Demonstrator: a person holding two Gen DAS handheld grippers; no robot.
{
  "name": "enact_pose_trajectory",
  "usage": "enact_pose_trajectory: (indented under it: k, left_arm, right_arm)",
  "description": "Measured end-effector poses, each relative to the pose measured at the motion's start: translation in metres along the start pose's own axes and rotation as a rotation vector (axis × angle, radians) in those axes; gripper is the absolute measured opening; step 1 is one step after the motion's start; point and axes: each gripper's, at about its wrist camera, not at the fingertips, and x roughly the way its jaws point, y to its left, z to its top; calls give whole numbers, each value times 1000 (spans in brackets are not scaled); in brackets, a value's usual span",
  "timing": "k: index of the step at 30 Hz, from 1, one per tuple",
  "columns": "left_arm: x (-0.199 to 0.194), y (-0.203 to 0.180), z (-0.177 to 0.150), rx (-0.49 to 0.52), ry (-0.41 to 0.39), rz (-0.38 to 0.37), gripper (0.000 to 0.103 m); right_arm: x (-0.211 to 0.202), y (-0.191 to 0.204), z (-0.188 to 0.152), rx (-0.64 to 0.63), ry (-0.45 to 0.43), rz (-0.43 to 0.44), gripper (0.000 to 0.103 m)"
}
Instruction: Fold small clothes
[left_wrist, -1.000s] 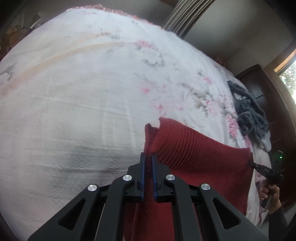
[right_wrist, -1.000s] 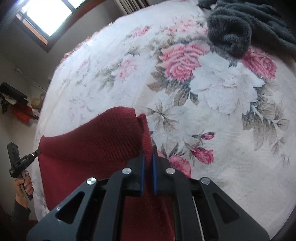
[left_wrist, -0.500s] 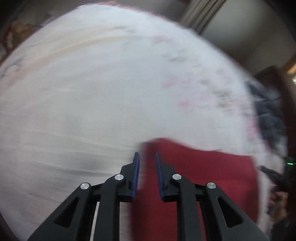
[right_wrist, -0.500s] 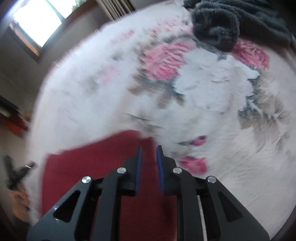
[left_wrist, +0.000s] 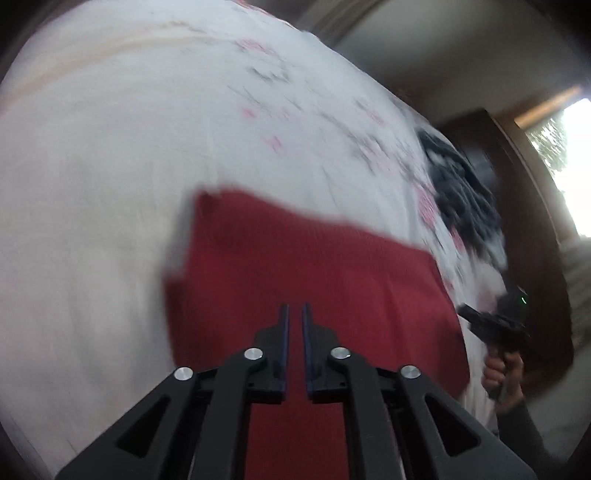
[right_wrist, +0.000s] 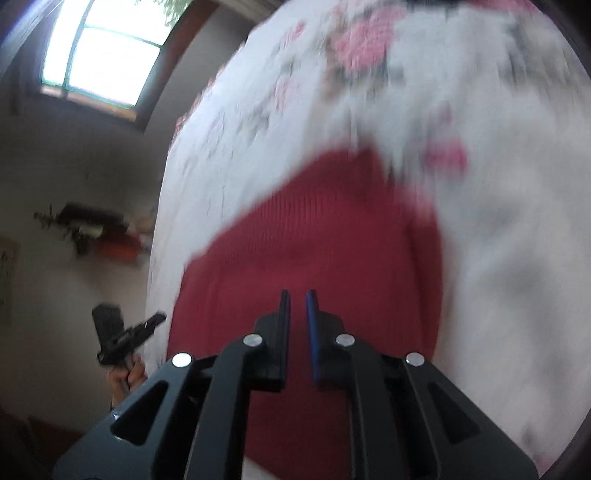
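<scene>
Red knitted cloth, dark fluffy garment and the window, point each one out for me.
Red knitted cloth (left_wrist: 314, 266): left wrist view, middle of its flat top.
Dark fluffy garment (left_wrist: 461, 192): left wrist view, its centre.
Window (right_wrist: 107, 51): right wrist view, bright pane.

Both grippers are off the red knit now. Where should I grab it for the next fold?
Probably the two far corners of the red knit, left gripper and right gripper coming over from the near edge. It lies flat on the bedspread, and those corners show clearly.
</scene>
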Motion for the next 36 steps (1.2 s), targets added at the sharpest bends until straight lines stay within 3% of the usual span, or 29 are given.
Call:
enact_pose_trajectory:
  k: [1,2,5,7,8,10,12,13,15,18,23,27,29,30,32,33,34,35,36]
  left_arm:
    - [9,11,-7,-13,27,47,7]
    - [14,25,-14,-53,35,55,1]
    - [-15,25,-21,-87,-46,36,0]
    - [-39,1,-36,-33,-88,-48,3]
    - [-49,-14,-52,6,-90,-114,3]
    - [-55,-29,-79,55,-65,-174,4]
    - [-38,-36,-103,81,-6,-164,4]
    - [-24,-30,-113,79,26,-120,4]
    - [-9,-16,-121,58,53,-80,2]
    - [-8,-4,-126,21,40,-97,2]
    - [-21,4,-137,-9,29,-96,2]
    - [-28,16,-137,-90,10,-115,2]
    - [-42,28,-137,-138,-10,-120,2]
    - [-51,31,-138,-156,-23,-114,4]
    - [-71,36,-135,-178,-55,-98,22]
    - [-82,37,-133,-185,-70,-84,40]
    - [-91,39,-130,-190,-83,-64,59]
    - [-100,40,-125,-202,-100,-57,64]
    - [-108,43,-121,-219,-109,-74,68]
  right_arm:
    - [8,-9,-12,-8,29,-40,1]
    - [12,-17,-18,-11,31,-61,0]
    - [-1,-26,-23,62,-19,-28,2]
    - [-12,2,-36,10,-35,34,6]
    - [-13,16,-49,-16,-21,79,6]
    - [-2,39,-79,-87,33,123,6]
    - [23,49,-108,-123,99,137,6]
    - [37,48,-119,-131,127,126,7]
    - [60,36,-131,-112,152,81,0]
    - [56,23,-132,-59,133,110,0]
    - [3,-6,-125,-15,52,86,0]
    - [-32,-57,-114,139,-53,33,0]
    - [-46,-55,-118,141,-89,-36,0]
    - [-55,-48,-120,132,-105,-69,7]
    - [-70,-12,-123,51,-142,-141,8]
    - [-73,4,-124,5,-146,-162,11]
    - [-73,36,-128,-96,-136,-242,16]
    - [-71,60,-134,-192,-130,-299,34]
    - [-64,88,-144,-295,-127,-349,62]
